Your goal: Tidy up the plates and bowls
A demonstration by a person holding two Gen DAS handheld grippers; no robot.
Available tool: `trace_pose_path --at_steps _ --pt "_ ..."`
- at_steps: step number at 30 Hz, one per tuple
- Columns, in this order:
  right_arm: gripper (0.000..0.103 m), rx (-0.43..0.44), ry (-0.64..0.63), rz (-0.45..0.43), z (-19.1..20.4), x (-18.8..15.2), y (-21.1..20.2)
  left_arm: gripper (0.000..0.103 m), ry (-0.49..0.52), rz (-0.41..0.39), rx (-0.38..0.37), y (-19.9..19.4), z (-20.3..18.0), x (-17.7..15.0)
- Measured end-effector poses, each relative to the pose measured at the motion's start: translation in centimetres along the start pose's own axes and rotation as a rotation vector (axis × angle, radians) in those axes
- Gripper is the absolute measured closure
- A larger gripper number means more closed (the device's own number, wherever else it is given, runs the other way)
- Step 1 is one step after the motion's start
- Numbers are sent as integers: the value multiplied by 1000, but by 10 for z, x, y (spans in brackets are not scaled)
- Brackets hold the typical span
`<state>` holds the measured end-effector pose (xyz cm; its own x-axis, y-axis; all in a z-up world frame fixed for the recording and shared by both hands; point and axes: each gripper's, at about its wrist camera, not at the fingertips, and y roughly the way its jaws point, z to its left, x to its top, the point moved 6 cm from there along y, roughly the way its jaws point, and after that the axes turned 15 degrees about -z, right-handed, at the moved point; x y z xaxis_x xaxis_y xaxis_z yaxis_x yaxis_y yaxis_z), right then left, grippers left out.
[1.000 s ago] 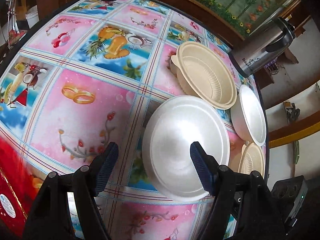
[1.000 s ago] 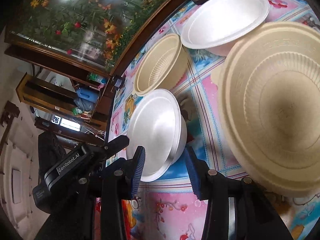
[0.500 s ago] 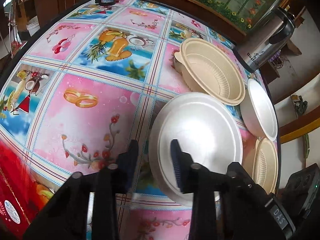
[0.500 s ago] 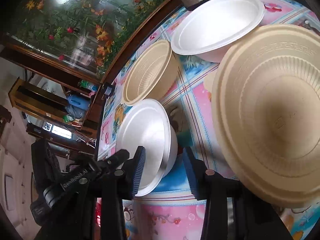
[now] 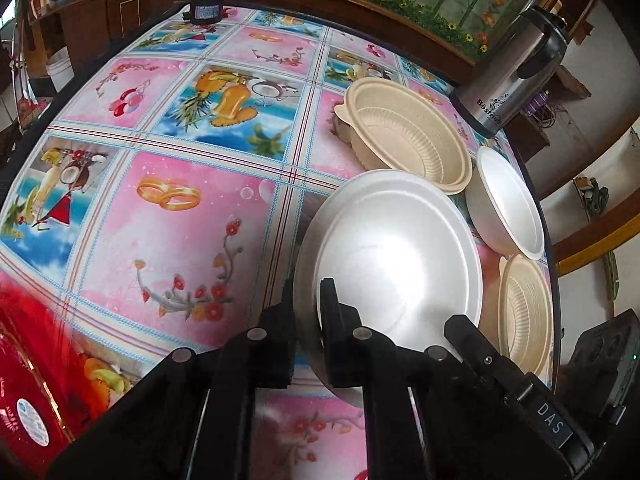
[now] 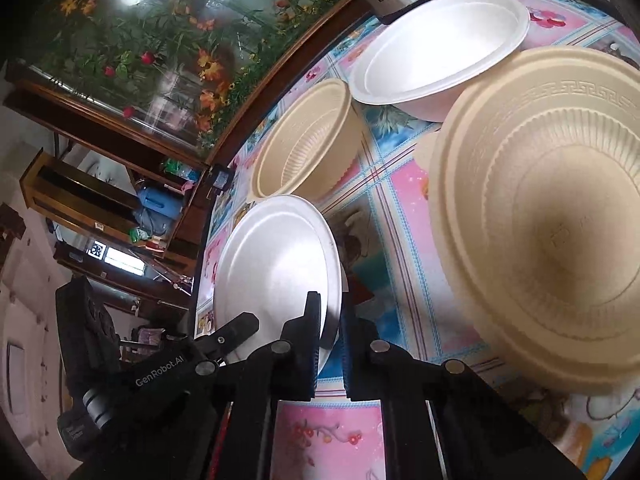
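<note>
While both tools pinch opposite rims of the white foam bowl (image 5: pixel 396 248) on the counter (image 5: pixel 192 208), left tool (image 5: pixel 306 312) and right tool (image 6: pixel 330 320) are clamped fully onto it. Grasping looks finished; next likely comes a level two-handed lift toward the matching white bowl (image 5: pixel 506 204).

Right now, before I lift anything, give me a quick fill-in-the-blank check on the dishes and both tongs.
1. Both tongs, left and right, are shut on the rim of the same ____ bowl.
2. The steel kettle stands at the table's ____.
3. The number of beige bowls, one here and another, is ____.

Missing words: white; edge; two
</note>
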<state>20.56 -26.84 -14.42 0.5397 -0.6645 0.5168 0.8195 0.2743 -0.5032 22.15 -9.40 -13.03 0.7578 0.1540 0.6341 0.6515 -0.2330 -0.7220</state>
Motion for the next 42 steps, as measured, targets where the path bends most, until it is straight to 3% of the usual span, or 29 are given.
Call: trace_pose_path --at_steps 8,15,20,26,34,42 --pt "95 24 -8 -7 9 -18 -28 94 19 -39 -32 -41 5 -16" --pt "94 76 -99 -10 46 -41 -68 94 35 -156 -26 -105 33 -25" --pt "94 136 -177 17 82 -72 -84 93 11 -211 7 -144 79 -39" --pt "95 196 -273 106 132 -119 -75 92 -44 -248 95 -178 148 -49" --pt "94 216 -381 215 180 -182 -45 92 -119 -235 150 -182 210 -60" --pt "94 161 -446 277 185 -220 -26 92 -147 -166 165 -165 237 -78"
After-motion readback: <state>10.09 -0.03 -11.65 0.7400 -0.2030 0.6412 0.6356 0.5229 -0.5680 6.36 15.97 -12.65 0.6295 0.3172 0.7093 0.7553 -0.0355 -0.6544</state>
